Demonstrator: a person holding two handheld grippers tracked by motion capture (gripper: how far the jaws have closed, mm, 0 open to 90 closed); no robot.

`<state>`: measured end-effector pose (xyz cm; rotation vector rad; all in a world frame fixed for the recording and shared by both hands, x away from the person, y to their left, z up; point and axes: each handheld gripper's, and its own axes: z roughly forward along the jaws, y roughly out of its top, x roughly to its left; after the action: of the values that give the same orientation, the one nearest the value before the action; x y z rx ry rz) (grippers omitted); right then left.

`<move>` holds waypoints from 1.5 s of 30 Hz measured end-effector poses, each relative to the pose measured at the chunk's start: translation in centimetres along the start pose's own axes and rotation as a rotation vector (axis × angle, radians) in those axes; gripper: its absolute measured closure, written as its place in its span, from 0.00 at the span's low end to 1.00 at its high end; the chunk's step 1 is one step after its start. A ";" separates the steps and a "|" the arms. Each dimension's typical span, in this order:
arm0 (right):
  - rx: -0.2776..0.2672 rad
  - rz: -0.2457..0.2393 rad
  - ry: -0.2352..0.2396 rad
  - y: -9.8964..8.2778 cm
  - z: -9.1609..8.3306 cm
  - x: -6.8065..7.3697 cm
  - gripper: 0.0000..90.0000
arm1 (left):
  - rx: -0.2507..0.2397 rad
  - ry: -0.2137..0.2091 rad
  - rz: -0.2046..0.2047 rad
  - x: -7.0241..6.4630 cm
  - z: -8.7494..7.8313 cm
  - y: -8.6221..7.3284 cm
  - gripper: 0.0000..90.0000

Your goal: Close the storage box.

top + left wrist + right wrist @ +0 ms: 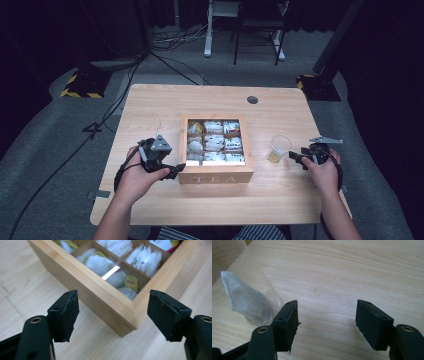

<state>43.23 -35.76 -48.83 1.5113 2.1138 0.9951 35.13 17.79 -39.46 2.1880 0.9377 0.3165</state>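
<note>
A wooden tea box (216, 172) marked TEA sits mid-table, with bagged teas in its compartments under a clear pane. My left gripper (172, 171) is open at the box's front left corner. In the left gripper view that corner of the box (100, 297) lies between the spread jaws of the gripper (112, 312), and the pads stay off the wood. A clear plastic cup (279, 148) with a tea bag inside stands right of the box. My right gripper (296, 159) is open just right of the cup. Its own view has the gripper (327, 320) over bare wood, with the cup (249, 302) at the left.
The light wooden table (150, 105) has a round cable hole (252, 99) near its far edge. Beyond the table lie grey floor, cables and stand bases. Bare wood lies in front of the box and to the left of it.
</note>
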 end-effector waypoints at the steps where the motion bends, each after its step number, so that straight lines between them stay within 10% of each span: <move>1: 0.001 -0.006 -0.003 -0.1 0.1 0.0 0.38 | -0.013 0.013 0.002 0.4 -0.2 0.0 0.29; 16: -0.037 -0.118 -0.033 -0.9 1.2 -0.4 0.29 | -0.047 0.216 -0.035 5.1 -0.7 -1.9 0.23; 35: -0.037 -0.129 -0.021 -0.8 1.2 -0.5 0.29 | -0.092 0.242 -0.196 9.8 2.7 -6.0 0.22; 45: -0.037 -0.129 -0.021 -0.8 1.2 -0.5 0.29 | -0.104 0.295 -0.217 11.0 4.4 -7.7 0.22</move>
<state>43.66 -35.96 -50.31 1.3430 2.1366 0.9623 40.88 26.90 -48.57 1.9554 1.2779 0.5805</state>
